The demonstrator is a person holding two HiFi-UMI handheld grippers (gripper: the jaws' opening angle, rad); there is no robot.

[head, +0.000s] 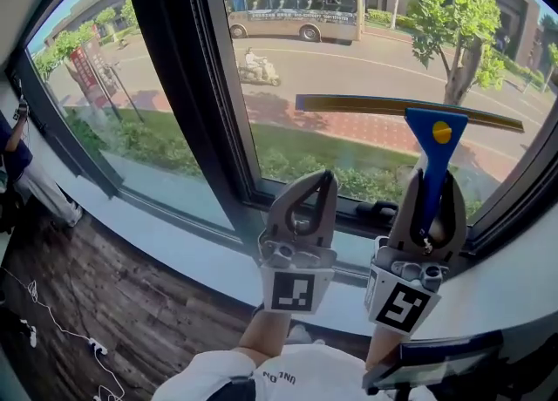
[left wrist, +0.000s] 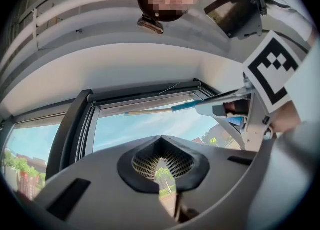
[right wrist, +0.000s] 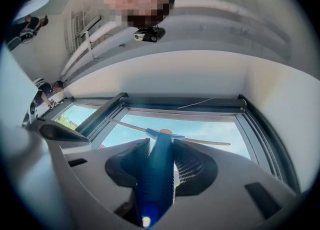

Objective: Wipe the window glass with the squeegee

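Right gripper [head: 433, 180] is clamped on the blue handle of the squeegee [head: 433, 133], both jaws pressed against its sides. The handle runs straight up out of the jaws, and the long blade [head: 410, 110] sits across the top of it, dipping a bit lower on its right end. It's up against the window glass [head: 349, 59] of the right-hand pane, around mid height. I honestly can't tell from here whether the rubber edge is actually touching the pane.

My left gripper [head: 321, 180] is just beside the right one, a little lower, pointing at the same pane near the thick dark window frame [head: 187, 85] that divides the two panes. Its jaws are closed tip to tip with nothing in them. In the left gripper view there's only a small gap behind the tips, with trees showing through it. That same view catches the squeegee off to the upper right, so the two grippers are near each other but apart.

Below both of them is the pale sill [head: 174, 242], and lower left is the wooden floor [head: 105, 303]. Through the glass I can see a bus [head: 292, 11] on the road, a scooter rider [head: 257, 66] and a tree [head: 453, 24].
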